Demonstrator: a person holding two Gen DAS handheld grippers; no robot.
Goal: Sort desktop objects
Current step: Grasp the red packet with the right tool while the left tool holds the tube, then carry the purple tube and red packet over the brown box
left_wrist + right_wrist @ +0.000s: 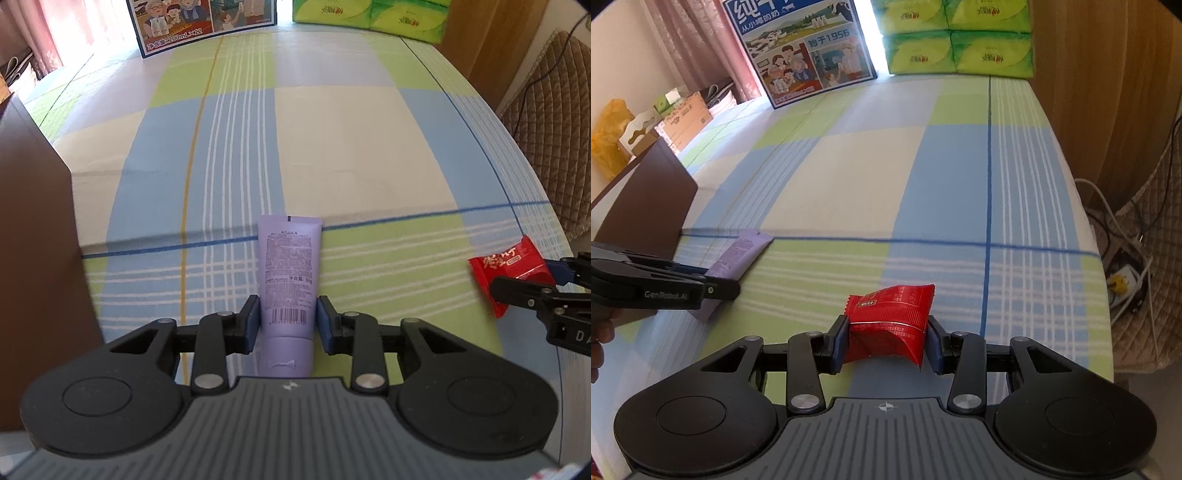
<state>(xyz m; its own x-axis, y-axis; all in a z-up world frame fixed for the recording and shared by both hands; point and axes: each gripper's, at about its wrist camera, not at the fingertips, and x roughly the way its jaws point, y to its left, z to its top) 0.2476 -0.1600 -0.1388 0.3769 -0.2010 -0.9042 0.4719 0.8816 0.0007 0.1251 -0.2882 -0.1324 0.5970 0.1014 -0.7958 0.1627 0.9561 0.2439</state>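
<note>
A purple tube (pixel 290 258) lies lengthwise on the checked tablecloth (pixel 332 147), and my left gripper (pixel 288 306) is shut on its lower half, just above the cap. In the right wrist view the same tube (pixel 746 247) sticks out past the left gripper (pixel 718 278) at the left edge. A red snack packet (pixel 892 314) is squeezed between the blue pads of my right gripper (pixel 886 332), which is shut on it and crumples its sides. From the left wrist view that packet (pixel 502 262) and the right gripper (pixel 524 277) show at the far right.
A brown box (pixel 646 206) stands at the table's left edge. A printed milk carton case (pixel 801 48) and green tissue packs (pixel 960 37) line the far end. Beyond the right edge are a power strip (pixel 1123 284) with cables and a quilted chair (pixel 546 122).
</note>
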